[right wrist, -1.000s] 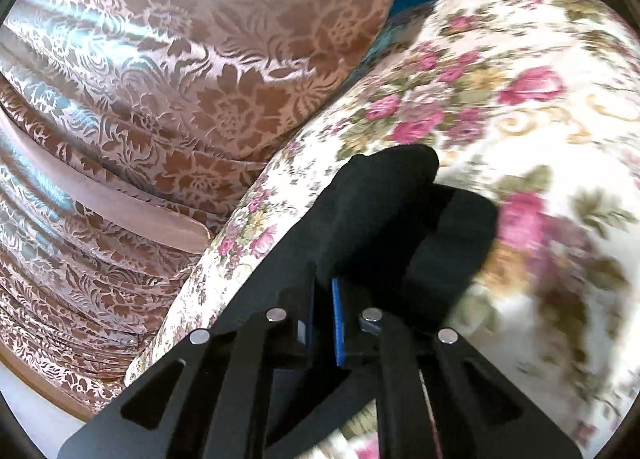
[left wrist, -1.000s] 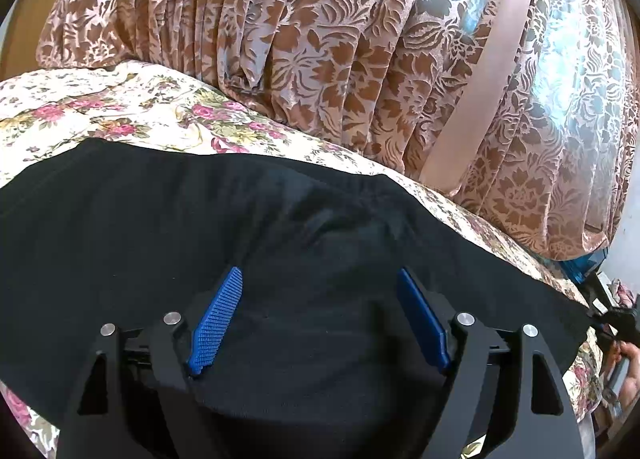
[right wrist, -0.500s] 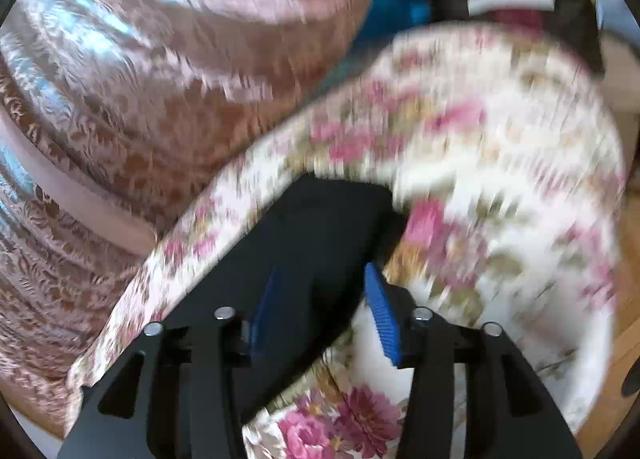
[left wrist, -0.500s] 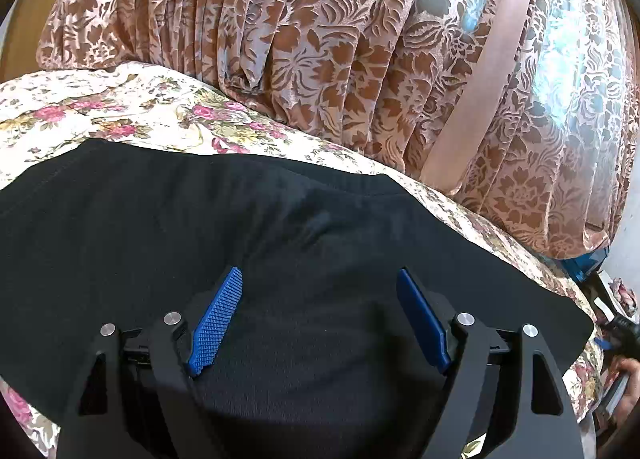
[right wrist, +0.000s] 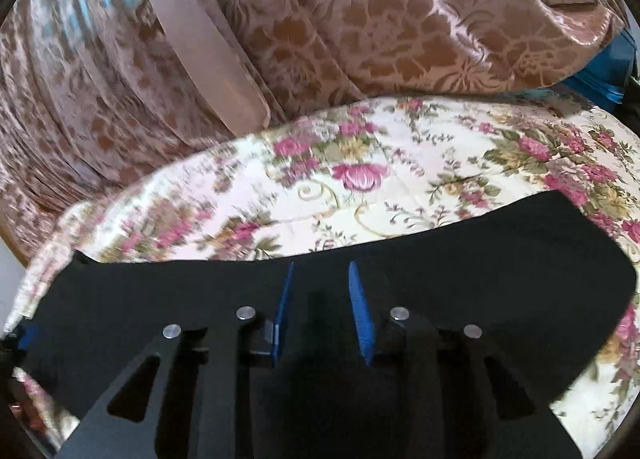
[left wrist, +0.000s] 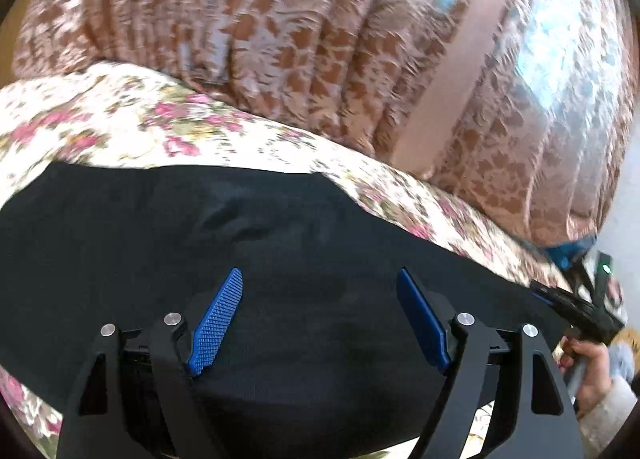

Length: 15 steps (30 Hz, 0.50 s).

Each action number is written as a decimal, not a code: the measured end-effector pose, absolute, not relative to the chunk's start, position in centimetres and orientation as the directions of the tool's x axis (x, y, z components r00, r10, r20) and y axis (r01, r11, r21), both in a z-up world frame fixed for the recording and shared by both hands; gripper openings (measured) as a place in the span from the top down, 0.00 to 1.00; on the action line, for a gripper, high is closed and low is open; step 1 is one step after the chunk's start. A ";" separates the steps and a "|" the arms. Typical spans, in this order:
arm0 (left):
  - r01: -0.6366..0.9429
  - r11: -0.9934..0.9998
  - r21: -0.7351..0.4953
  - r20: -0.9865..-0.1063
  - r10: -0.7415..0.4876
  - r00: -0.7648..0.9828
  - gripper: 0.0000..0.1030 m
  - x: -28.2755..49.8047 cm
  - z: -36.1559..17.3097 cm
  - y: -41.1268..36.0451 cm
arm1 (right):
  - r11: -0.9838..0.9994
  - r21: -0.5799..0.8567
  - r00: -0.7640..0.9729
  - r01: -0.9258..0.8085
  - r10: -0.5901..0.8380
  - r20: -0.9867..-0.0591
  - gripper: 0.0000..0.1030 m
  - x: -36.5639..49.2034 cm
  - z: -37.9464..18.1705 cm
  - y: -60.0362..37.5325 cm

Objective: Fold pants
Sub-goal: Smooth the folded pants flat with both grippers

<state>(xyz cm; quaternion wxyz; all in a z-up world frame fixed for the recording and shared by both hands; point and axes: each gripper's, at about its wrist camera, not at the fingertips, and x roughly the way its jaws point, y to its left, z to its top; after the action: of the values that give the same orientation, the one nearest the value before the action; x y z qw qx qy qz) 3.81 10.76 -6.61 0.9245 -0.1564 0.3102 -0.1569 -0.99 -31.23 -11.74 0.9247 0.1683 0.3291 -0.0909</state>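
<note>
The black pants (left wrist: pixel 280 243) lie flat across a floral bedspread (left wrist: pixel 120 123). My left gripper (left wrist: pixel 320 279) hovers over their middle with its blue pads wide apart and nothing between them. In the right wrist view the pants (right wrist: pixel 480 267) stretch as a long dark band across the bedspread (right wrist: pixel 400 187). My right gripper (right wrist: pixel 320 271) is over them, its pads partly open with a clear gap and empty. The right gripper also shows at the far right of the left wrist view (left wrist: pixel 576 307), held in a hand.
Patterned pink and brown curtains (left wrist: pixel 320 39) hang right behind the bed, also in the right wrist view (right wrist: pixel 360 19). A blue object (right wrist: pixel 612 71) sits at the bed's far corner.
My right gripper let go of the bunched pant end, opened, and swung round to face the pants lying flat. My left gripper stayed open and shifted slightly.
</note>
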 end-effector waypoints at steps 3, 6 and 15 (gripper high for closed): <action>0.252 0.913 -0.320 -0.562 -0.397 0.726 0.24 5.0 -5.3 8.3 | 0.924 0.214 0.732 0.319 -0.096 -0.675 0.73 -0.3 -14.3 -31.2; 0.302 0.912 -0.276 -0.602 -0.409 0.686 0.36 6.8 -4.7 6.4 | 0.922 0.229 0.753 0.313 -0.094 -0.651 0.72 -0.9 -14.6 -31.4; 0.274 0.918 -0.285 -0.734 -0.393 0.554 0.80 16.0 -7.2 3.5 | 0.917 0.287 0.784 0.279 -0.045 -0.619 0.63 -1.3 -14.7 -31.8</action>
<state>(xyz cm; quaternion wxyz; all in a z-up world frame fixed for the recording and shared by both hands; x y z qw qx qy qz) 15.95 3.48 -7.16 0.8787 -0.0685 0.4325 -0.1899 -1.28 -31.84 -14.74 0.9263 0.1846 0.3167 -0.0872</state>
